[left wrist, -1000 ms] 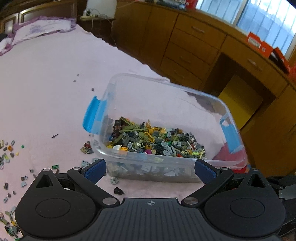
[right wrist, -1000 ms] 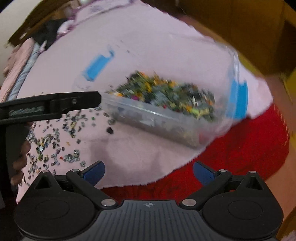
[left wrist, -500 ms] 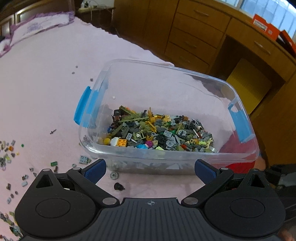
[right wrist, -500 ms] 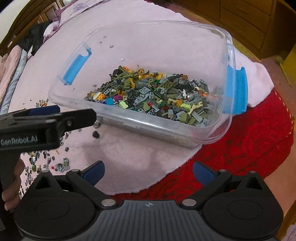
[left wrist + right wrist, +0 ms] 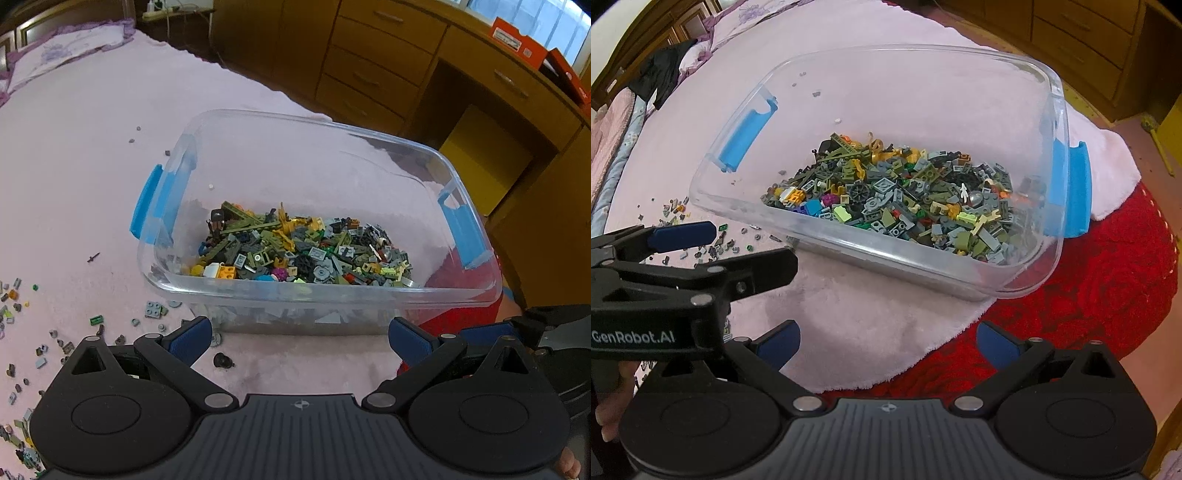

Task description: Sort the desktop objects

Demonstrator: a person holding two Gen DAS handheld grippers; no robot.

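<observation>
You have a pink blanket (image 5: 74, 177) spread under everything, filling the left wrist view from nine to twelve o'clock. A red rug (image 5: 1108, 295) shows from under its edge at four o'clock in the right wrist view. Wooden drawers (image 5: 369, 66) stand at one o'clock in the left view.

On the blanket sits a clear plastic bin (image 5: 332, 295) with blue handles, dead centre in both views. One handle (image 5: 147, 203) is at nine o'clock of the bin, the other (image 5: 465, 236) at three o'clock. Inside, a heap of small toy bricks (image 5: 306, 254) lies against the near wall, mostly grey, olive and yellow.

Your left gripper (image 5: 299, 336) is spread wide with nothing between its blue pads, just short of the bin's near wall. Your right gripper (image 5: 888, 341) is likewise wide open and empty, hovering over the blanket's edge at six o'clock of the bin.

Loose bricks (image 5: 22, 302) are scattered on the blanket at eight o'clock of the bin. A small black piece (image 5: 222, 360) lies by the left gripper's left pad.
</observation>
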